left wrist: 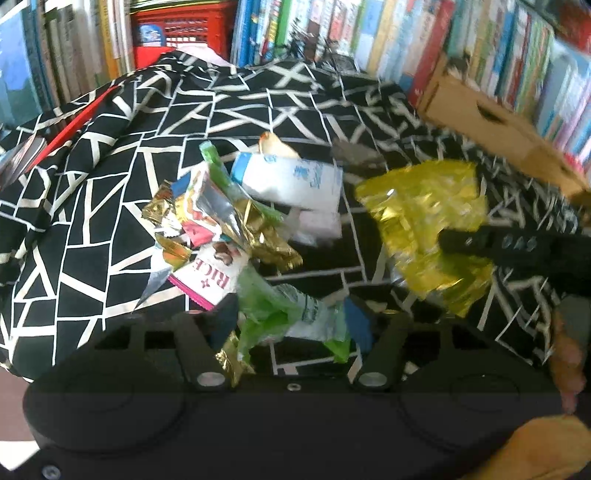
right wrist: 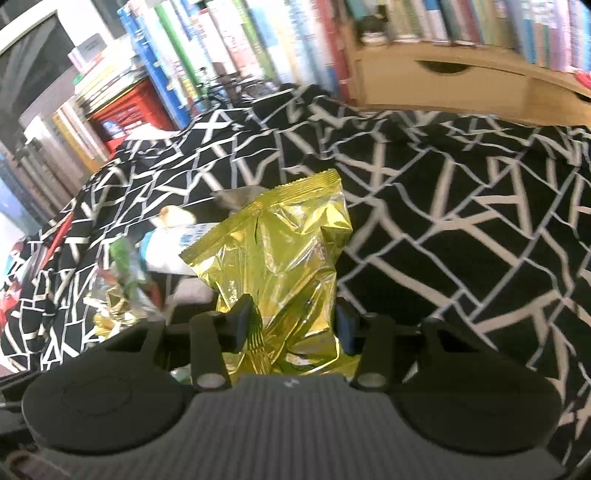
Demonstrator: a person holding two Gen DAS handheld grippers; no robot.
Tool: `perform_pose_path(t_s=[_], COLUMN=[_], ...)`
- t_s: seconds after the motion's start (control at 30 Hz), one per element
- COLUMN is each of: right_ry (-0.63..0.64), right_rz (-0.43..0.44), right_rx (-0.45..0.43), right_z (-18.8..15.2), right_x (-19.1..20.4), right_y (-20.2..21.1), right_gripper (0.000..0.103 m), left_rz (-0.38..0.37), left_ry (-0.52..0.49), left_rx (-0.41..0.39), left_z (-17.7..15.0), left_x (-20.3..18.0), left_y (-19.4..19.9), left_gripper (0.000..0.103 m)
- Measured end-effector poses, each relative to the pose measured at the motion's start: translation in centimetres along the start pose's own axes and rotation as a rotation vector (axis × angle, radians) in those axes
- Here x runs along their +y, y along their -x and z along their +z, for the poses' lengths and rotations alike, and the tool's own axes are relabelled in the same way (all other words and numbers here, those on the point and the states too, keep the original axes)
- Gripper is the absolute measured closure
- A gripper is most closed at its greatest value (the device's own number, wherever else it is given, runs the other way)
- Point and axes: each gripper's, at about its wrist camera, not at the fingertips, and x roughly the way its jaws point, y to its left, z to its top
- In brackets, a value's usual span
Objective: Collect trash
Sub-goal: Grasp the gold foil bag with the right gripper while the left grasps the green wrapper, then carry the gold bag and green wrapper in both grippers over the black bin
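Yellow foil wrapper [right wrist: 280, 258] is right in front of my right tool [right wrist: 291, 317], its lower half sitting between the two fingers, crimped edge pointing up toward twelve o'clock. The pads bracket the crumpled foil on both sides and look pressed into it, so I'm calling that a clamp on the wrapper, jaws about half apart. To do this well I'd keep the squeeze steady on the bunched part, since foil this slick could slide out if I ease off.

Over at nine o'clock from that wrapper is the pile of wrappers [left wrist: 221, 229] on the black-and-white patterned cloth [left wrist: 92, 206]: gold foil, a white packet, a pink "RICE" packet. My left tool [left wrist: 291, 325] is partly apart, with a green and clear wrapper [left wrist: 273, 310] lying in the gap; I see no pad pressing on it, so it reads as loose.

Books [left wrist: 369, 33] line the back from ten to two o'clock, with a red crate [left wrist: 181, 29] at eleven.
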Motion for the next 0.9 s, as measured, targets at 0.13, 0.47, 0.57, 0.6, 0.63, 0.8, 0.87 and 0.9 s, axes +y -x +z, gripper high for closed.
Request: perform_pose_path(t_s=[0.13, 0.47, 0.57, 0.6, 0.63, 0.8, 0.87, 0.9], right_ry=[-0.014, -0.070, -0.086, -0.090, -0.094, -0.120, -0.129, -0.134], right_rz=[-0.039, -0.086, -0.103, -0.106, -0.111, -0.112, -0.097, -0.087], right_rx=[-0.021, -0.043, -0.054, -0.053, -0.050, -0.020, 0.000, 0.012], right_z=[-0.4, -1.6, -1.9, -1.9, -2.0, -2.3, -2.4, -2.5], right_x=[-1.0, -4.0, -4.7, -5.0, -5.2, -5.8, -5.8, -5.8], right_y=[0.8, 2.4, 2.6, 2.6, 2.5, 1.6, 1.1, 0.8], right_gripper=[0.043, 0.022, 0.016, 0.015, 0.015, 0.015, 0.019, 0.024], left_rz=[0.048, 0.050, 0.043, 0.033, 0.018, -0.007, -0.009, -0.010], left_ry=[-0.061, -0.050, -0.058, -0.070, -0.087, -0.128, -0.119, -0.112], left_rx=[0.004, 0.037, -0.006, -0.022, -0.035, -0.029, -0.032, -0.032], left_z=[-0.4, -0.3, -0.2, -0.1, -0.1, 0.0, 0.1, 0.1], left_x=[-1.3, -2.6, -3.1, -3.3, -3.5, -4.3, -4.3, -4.2], left_y=[-1.1, -3.5, -3.1, -2.9, -2.8, -3.2, -3.4, -3.5], left_gripper=[0.028, 0.024, 0.025, 0.027, 0.033, 0.034, 0.034, 0.033])
